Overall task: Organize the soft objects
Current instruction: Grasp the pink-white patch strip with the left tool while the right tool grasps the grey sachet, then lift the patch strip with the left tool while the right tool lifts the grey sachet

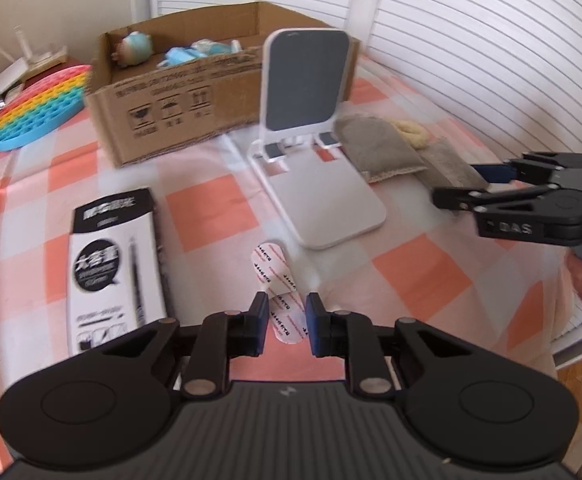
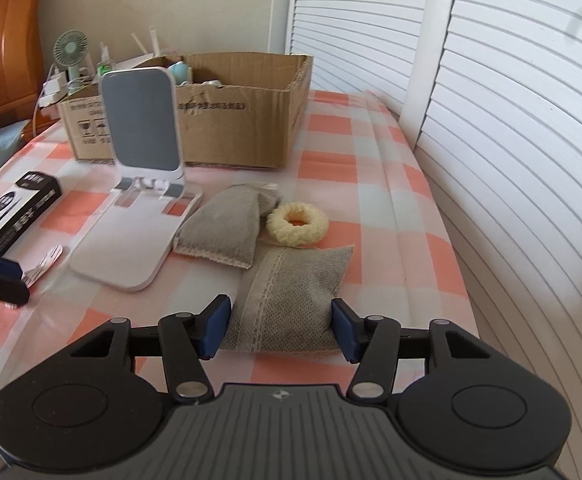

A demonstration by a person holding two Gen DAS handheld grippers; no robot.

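Right hand-held gripper spread wide, fingers on either side of the nearer grey pouch, pads just beside its edges; contact not certain. Pouch flat on the checked table, just right of the white phone stand. Second grey pouch against the stand's right edge, overlapping the far corner of the nearer pouch. Cream scrunchie beyond the nearer pouch, touching or nearly touching both pouches, to the right of the stand.

Left hand-held gripper opened narrowly, fingers flanking the near end of a white adhesive strip lying just in front of the stand's base; not closed on it. Black-and-white pen box left of the stand, flat on the table. Cardboard box directly behind the stand, open at the top, holding a small plush figure and pale blue soft items. Stand's upright grey panel blocking part of the box's front wall and sitting between both grippers and the box. Rainbow pop-it pad far left of the stand, beside the box. Small green fan and chargers behind the box, left of the stand. White slatted doors along the right of the table.
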